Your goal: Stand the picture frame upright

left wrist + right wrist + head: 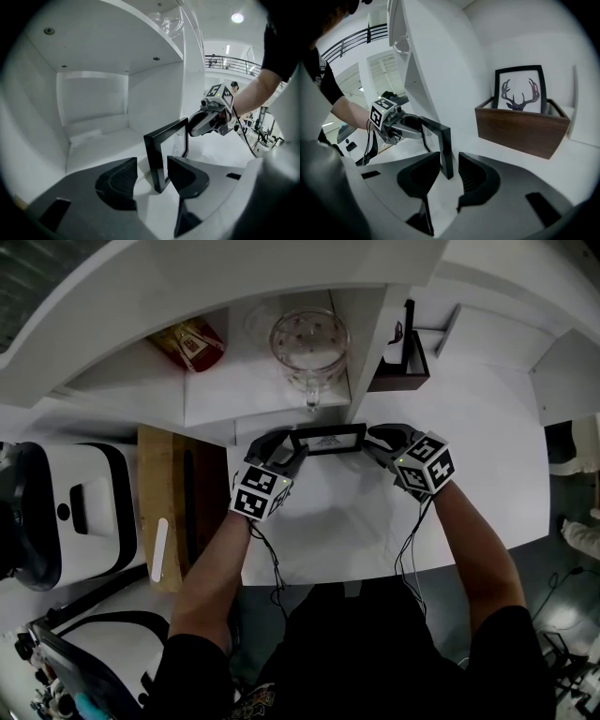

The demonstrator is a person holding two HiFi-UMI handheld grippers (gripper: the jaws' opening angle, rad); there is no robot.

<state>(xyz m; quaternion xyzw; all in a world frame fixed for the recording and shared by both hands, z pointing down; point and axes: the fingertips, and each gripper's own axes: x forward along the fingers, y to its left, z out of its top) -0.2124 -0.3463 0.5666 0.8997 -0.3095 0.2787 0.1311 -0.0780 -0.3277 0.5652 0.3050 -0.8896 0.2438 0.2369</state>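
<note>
A black picture frame [327,440] stands upright on the white table [337,531], just in front of the shelf unit. My left gripper [292,450] is at its left end and my right gripper [371,440] at its right end. In the left gripper view the frame's end [161,152] sits between the open jaws of my left gripper [152,180], with a wide gap on the left side. In the right gripper view the frame's other end [444,147] stands between the jaws of my right gripper [449,177], with gaps on both sides.
A glass mug [309,348] and a red packet [192,343] sit on the shelf behind the frame. A wooden box [522,127] with a deer picture [520,91] stands to the right. A wooden board [169,512] and a white appliance [66,512] lie to the left.
</note>
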